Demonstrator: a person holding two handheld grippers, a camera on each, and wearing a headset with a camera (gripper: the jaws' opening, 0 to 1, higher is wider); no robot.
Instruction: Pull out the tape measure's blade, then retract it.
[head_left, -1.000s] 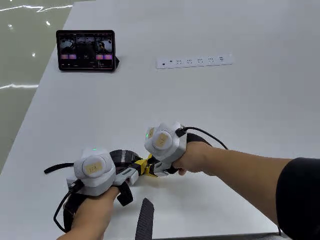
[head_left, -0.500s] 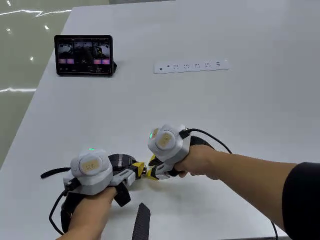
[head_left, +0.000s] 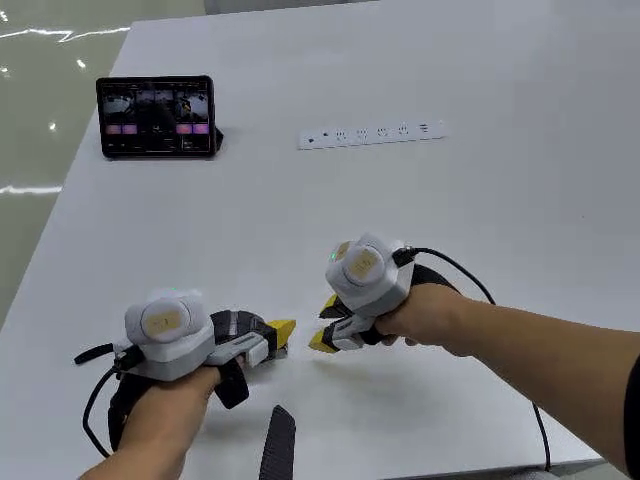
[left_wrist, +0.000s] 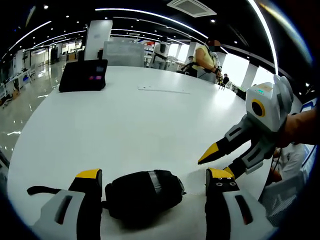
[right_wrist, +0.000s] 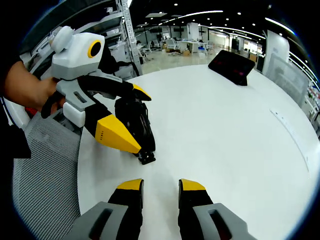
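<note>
black tape measure sits ungripped between left gripper's wide jaws; right gripper, barely parted, empty, could shove it away.

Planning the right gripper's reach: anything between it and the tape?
Nothing visible. Bare table lies between the right gripper and the tape's near end. The left gripper's jaws flank the tape's sides, not its front.

Smooth white table with a soft sheen, matt black tape measure, glossy tablet screen
</note>
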